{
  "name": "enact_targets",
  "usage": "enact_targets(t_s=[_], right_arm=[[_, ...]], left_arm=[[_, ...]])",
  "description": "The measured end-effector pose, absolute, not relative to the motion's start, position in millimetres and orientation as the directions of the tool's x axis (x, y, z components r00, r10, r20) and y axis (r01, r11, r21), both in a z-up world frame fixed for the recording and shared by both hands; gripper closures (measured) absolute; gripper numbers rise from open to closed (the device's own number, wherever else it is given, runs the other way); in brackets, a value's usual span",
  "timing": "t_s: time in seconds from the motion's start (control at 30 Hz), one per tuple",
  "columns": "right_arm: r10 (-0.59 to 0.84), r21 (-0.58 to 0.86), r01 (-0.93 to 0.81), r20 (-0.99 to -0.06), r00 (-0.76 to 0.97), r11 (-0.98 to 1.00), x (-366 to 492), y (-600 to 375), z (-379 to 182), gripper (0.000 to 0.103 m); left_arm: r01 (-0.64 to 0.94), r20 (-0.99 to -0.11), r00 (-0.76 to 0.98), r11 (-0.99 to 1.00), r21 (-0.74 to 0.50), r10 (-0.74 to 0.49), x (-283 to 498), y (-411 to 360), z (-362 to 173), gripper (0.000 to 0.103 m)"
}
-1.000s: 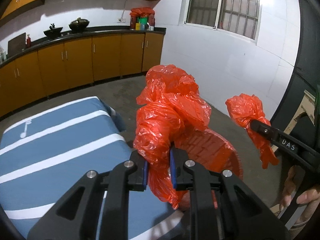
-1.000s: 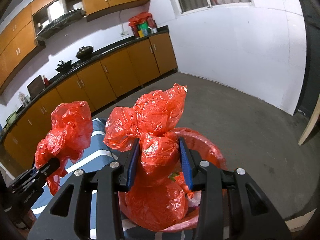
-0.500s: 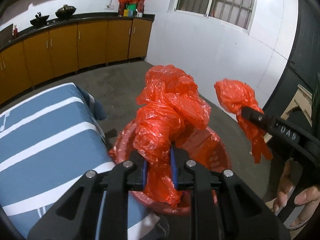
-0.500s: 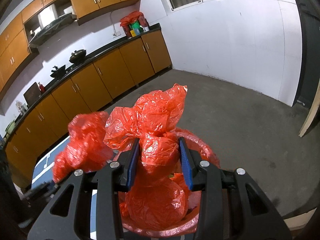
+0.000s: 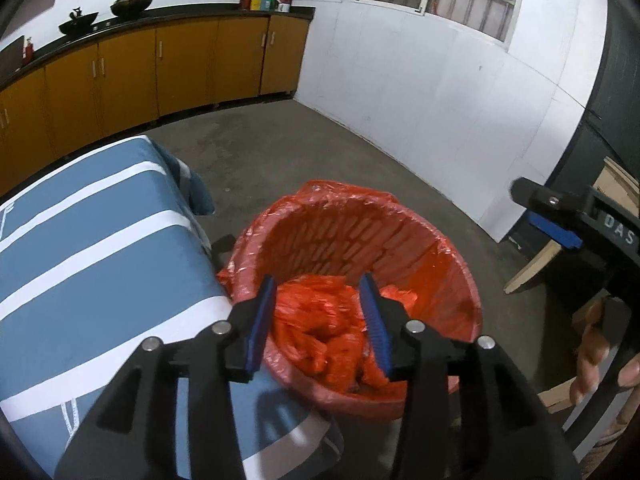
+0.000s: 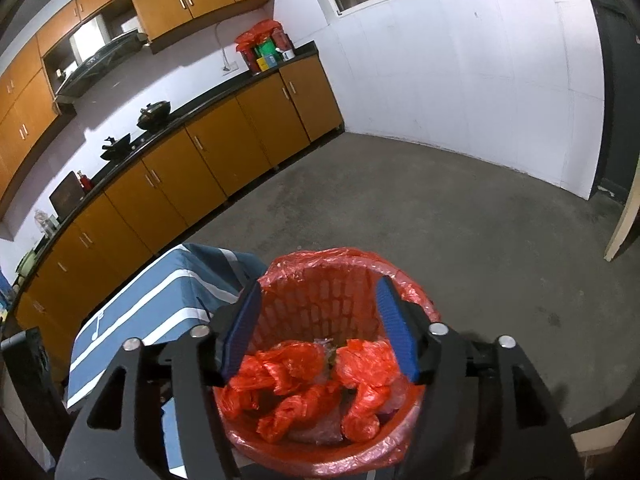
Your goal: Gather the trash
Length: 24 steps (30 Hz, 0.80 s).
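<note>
Above red bin (image 5: 448,248): left gripper (image 5: 318,316) and right gripper (image 6: 318,326) fingers opening, nothing gripped; orange bags (image 6: 304,384) lie inside, beside striped worktop (image 5: 92,248).

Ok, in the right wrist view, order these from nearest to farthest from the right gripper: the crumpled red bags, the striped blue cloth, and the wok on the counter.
From the right gripper, whose jaws are opening with nothing between the pads:
1. Crumpled red bags, directly below in the red bin.
2. Striped blue cloth, to the left beside the bin.
3. Wok, far off on the counter at upper left.
</note>
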State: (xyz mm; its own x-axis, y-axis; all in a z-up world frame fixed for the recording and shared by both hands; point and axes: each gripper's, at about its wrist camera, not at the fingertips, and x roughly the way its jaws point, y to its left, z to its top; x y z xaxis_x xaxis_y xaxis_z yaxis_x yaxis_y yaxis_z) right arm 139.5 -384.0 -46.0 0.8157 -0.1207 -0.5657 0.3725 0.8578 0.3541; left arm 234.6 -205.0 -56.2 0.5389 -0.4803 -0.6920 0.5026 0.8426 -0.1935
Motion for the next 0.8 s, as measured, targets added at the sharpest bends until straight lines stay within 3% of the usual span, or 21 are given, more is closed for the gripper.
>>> enact_targets(t_s=[0.23, 0.5, 0.8], right_arm=[[-0.216, 0.249, 0.396, -0.534, 0.817, 0.884, 124, -366, -31, 0.01], [-0.31, 0.139, 0.41, -0.453, 0.836, 0.902, 100, -328, -24, 0.003], [-0.36, 0.037, 0.41, -0.413, 0.837, 0.911, 79, -290, -16, 0.002]], left_arm=[[0.461, -0.635, 0.631, 0.874, -0.155, -0.446, 215, -172, -36, 0.029], [0.385, -0.51, 0.779, 0.92, -0.07, -0.365, 169, -123, -3, 0.004], [0.226, -0.436, 0.874, 0.974, -0.02, -0.212, 121, -64, 10, 0.004]])
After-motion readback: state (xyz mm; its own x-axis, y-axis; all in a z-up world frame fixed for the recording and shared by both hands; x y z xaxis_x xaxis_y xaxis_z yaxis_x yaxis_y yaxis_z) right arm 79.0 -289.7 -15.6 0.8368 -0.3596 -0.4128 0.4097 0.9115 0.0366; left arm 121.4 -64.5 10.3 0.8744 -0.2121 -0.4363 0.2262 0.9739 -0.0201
